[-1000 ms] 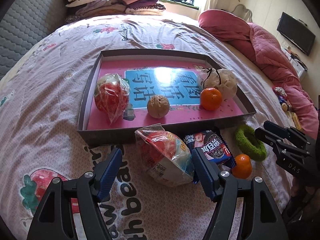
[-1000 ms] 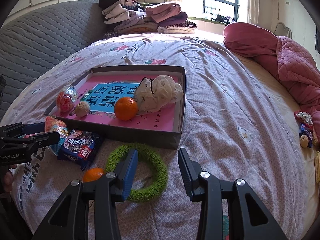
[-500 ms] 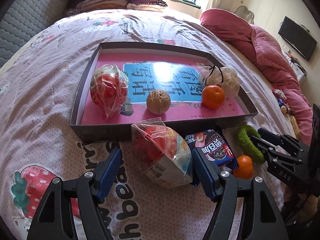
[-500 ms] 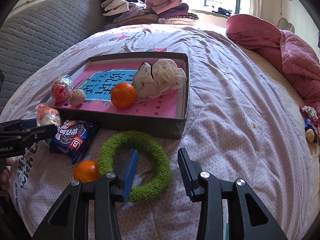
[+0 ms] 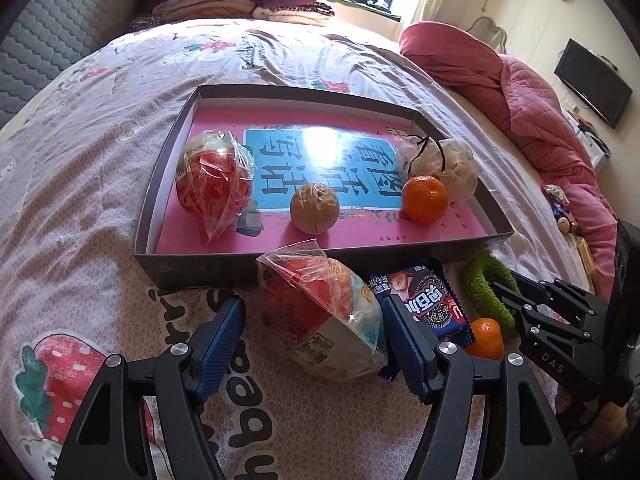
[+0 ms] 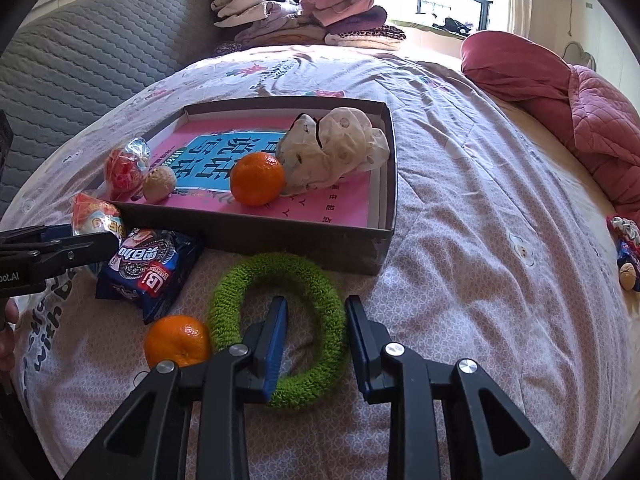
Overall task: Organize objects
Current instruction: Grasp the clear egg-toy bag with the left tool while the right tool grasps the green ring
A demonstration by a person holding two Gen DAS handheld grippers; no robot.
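On the bedsheet in front of the dark box (image 5: 192,268) lies a bagged red snack (image 5: 320,312). My left gripper (image 5: 316,336) straddles it and its jaws are closing; a gap still shows at the left pad. A green ring (image 6: 320,280) lies beside a blue cookie packet (image 6: 152,268) and a small mandarin (image 6: 176,340). My right gripper (image 6: 318,340) is closing over the ring's right arc, one finger inside the hole and one outside, with sheet showing between pad and ring. The box holds another bagged snack (image 5: 214,184), a walnut (image 5: 314,208), a mandarin (image 5: 424,198) and a white pouch (image 5: 444,168).
Folded clothes (image 6: 304,20) are piled at the far end of the bed. A red quilt (image 6: 580,100) lies bunched at the right, with small toys (image 6: 626,248) near the bed's right edge. A grey padded headboard (image 6: 80,68) runs along the left.
Both pairs of jaws have narrowed. The left gripper has edged closer around the bagged snack. The right gripper has come over the ring, so its jaws now straddle the right arc.
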